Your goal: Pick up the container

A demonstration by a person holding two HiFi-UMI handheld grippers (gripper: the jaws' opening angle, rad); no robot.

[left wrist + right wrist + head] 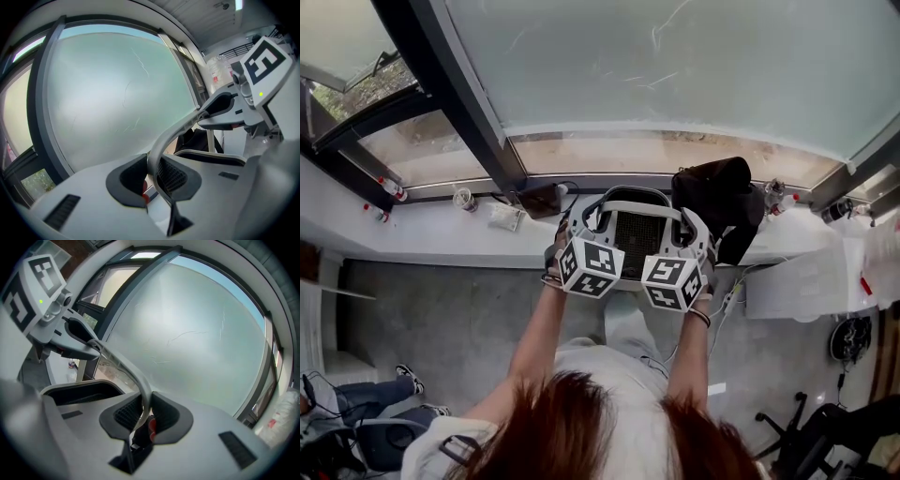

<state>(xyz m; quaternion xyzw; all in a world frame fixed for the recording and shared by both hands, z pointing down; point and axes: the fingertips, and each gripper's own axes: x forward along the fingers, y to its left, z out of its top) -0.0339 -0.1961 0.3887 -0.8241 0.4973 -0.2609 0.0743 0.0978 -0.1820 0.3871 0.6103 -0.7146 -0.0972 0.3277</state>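
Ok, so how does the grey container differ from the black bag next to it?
The container is light grey with a dark mesh middle; the black bag is dark all over. The container is clamped at its rim by the left gripper and right gripper; the bag sits untouched on the ledge. The container looks rigid, the bag slumped. Both are by the window.

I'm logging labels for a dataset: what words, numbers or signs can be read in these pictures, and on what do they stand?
No print here can be read.
The marker cubes bear black-and-white square patterns, no letters.
The plastic bag has red print, too blurred to read.
The container shows no label.
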